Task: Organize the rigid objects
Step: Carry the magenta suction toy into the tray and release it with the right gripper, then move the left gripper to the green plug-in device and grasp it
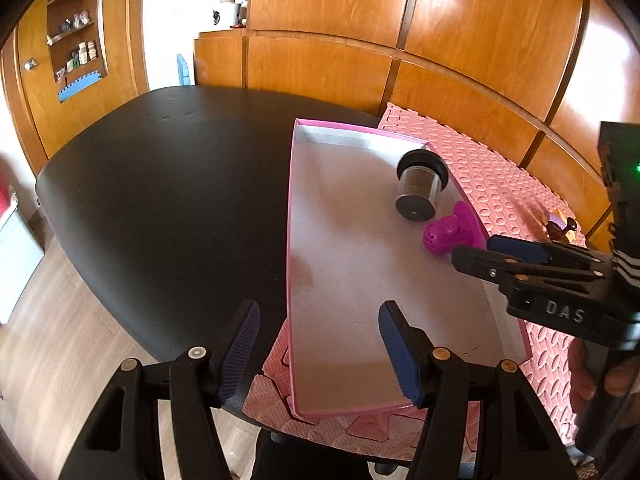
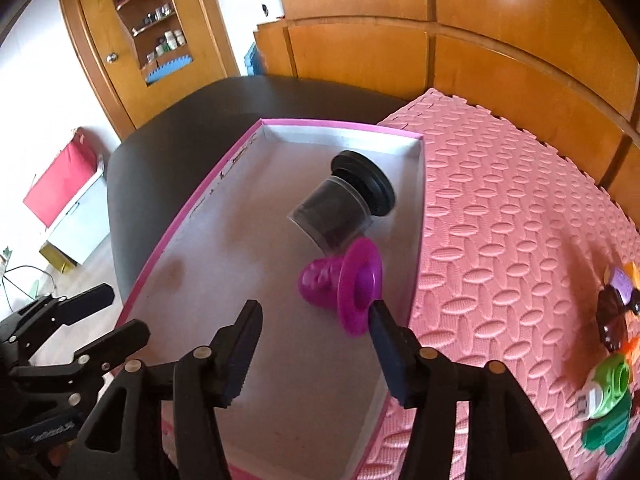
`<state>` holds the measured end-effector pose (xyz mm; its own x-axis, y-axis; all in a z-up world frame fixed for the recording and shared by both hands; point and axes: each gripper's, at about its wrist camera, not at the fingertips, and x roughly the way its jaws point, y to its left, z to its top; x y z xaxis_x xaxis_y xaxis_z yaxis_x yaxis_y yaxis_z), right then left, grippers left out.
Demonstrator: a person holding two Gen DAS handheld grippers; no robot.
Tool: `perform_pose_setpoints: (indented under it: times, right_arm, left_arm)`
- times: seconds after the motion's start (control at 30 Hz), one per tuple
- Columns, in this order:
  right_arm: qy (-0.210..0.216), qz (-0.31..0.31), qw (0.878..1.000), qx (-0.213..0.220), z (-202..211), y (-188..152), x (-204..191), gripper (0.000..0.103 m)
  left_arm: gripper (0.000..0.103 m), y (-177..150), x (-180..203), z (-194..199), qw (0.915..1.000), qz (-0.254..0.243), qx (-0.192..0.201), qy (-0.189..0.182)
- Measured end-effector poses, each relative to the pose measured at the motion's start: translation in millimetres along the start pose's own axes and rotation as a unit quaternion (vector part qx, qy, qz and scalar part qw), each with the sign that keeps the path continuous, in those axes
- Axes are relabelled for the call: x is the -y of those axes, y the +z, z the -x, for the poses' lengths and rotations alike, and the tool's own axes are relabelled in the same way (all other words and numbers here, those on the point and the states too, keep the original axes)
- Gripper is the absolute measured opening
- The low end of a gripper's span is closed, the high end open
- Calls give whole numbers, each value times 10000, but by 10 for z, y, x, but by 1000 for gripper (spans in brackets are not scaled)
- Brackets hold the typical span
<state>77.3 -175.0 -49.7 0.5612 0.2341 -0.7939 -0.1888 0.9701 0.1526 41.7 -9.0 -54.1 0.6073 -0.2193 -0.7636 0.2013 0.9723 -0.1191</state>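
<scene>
Leftmost, the left tool [image 1: 318, 354] hangs parted and empty over the pink box [image 2: 192, 216], where the dark jar [image 2: 340, 210] and magenta plastic toy [image 2: 344, 284] lie, likely light, stiff, best pinched at its flange, beside the parted right tool [image 2: 314, 350].

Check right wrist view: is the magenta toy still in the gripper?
No. The magenta toy lies in the pink box, ahead of the open right gripper.
</scene>
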Motion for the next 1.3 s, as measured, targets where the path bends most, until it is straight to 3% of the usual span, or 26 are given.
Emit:
perform_pose_setpoints:
  times: [0.2, 0.77, 1.07, 1.3]
  right_arm:
    - [-105, -162, 9995, 234, 209, -111, 12, 56]
    - [-666, -408, 9954, 552, 700, -483, 272, 59]
    - [-1011, -680, 9901, 699, 956, -613, 605, 61]
    - [-1512, -1094, 9790, 825, 1294, -755, 1108, 61]
  left_arm:
    - [68, 2, 44, 60, 10000, -48, 81, 10]
    - [70, -63, 311, 128, 9990, -421, 121, -72]
    - [71, -82, 482, 163, 9975, -682, 131, -97]
    - [71, -72, 707, 164, 9946, -1002, 123, -221]
